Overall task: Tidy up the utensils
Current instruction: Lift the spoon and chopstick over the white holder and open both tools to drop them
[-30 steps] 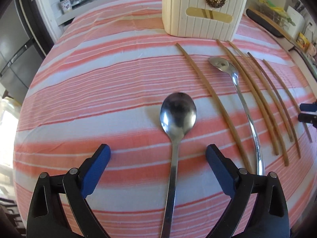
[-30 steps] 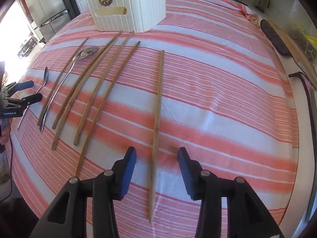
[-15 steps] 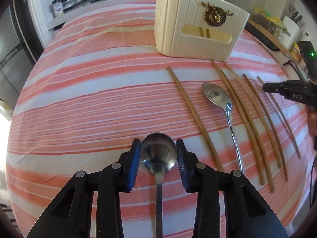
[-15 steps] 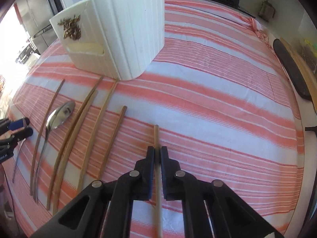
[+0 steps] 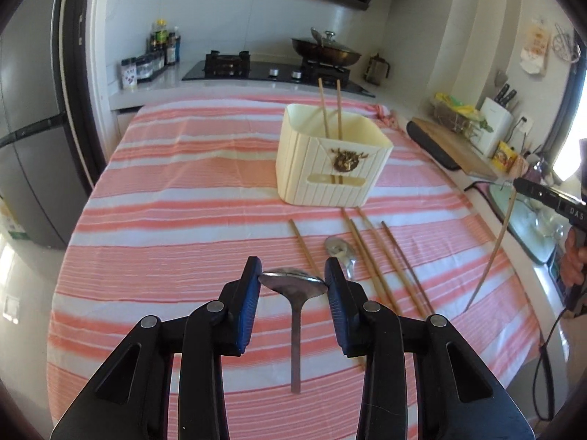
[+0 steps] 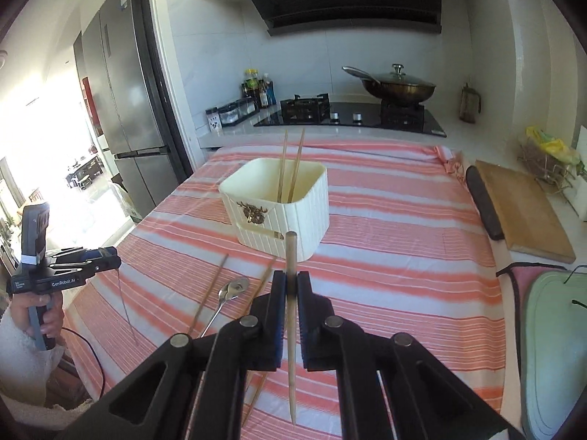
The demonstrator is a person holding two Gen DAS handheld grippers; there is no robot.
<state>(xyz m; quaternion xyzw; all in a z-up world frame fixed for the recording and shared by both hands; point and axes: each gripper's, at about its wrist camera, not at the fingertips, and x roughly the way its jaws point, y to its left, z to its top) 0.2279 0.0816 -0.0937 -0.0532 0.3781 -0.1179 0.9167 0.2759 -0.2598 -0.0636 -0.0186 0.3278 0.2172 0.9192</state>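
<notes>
Both utensils now lifted off the striped pink tablecloth (image 5: 176, 242) — half a second ago still down on it. Left gripper (image 5: 293, 286) clenched on shiny steel spoon (image 5: 293, 281) by its bowl; right gripper (image 6: 291, 295) clamped on slim wooden chopstick (image 6: 291, 315). Next up, probably — drop into cream ribbed holder box (image 6: 290, 216).

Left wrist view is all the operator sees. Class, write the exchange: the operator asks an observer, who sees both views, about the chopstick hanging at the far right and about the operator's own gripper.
Operator: Is that chopstick actually clamped?
Observer: Yes. The right wrist view shows the right gripper shut on the chopstick, with the blue pads tight against both sides.
Operator: And what is behind my gripper, the one holding the spoon?
Observer: A hand in a white sleeve is wrapped round the handle of the left gripper.
</notes>
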